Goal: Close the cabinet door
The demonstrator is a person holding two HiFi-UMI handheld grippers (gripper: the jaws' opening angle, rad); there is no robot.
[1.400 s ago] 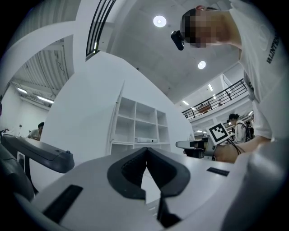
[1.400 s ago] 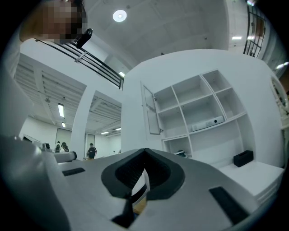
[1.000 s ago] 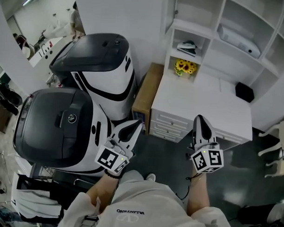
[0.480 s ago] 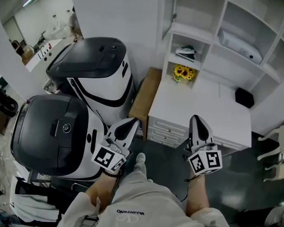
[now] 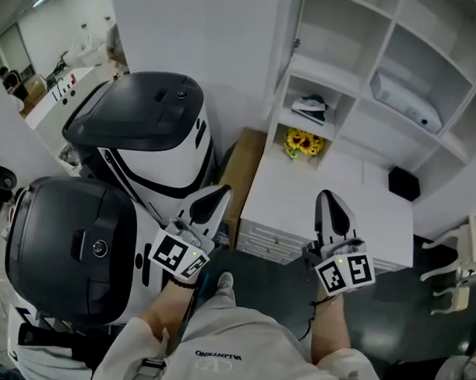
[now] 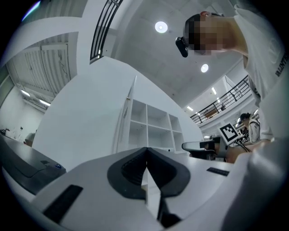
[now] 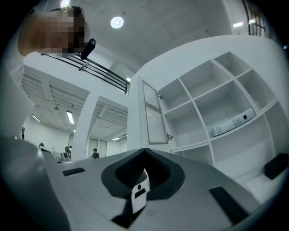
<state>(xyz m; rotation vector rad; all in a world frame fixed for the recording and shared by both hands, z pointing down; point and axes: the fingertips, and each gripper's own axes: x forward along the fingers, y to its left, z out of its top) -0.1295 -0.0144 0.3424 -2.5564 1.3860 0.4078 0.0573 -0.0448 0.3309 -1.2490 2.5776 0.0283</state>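
- Nearest me, both grippers are held out with nothing in them. The left gripper at 11 o'clock has its jaws pressed together. The right gripper at 1 o'clock is likewise closed at the tips, and a small white tab behind them is probably its own part.
- Just beyond, at 12 to 1 o'clock, a low white drawer chest stands between me and the shelves. That makes the reach long, and leaning over it could knock the yellow sunflower bunch.
- At 9 to 10 o'clock, two big black-and-white rounded machines crowd the left gripper. A flat brown board stands beside the chest.
- Farthest, at 12 o'clock, the white-framed frosted cabinet door stands swung open and untouched. Closed tips may skid off its panel, and a hard shove could slam it.
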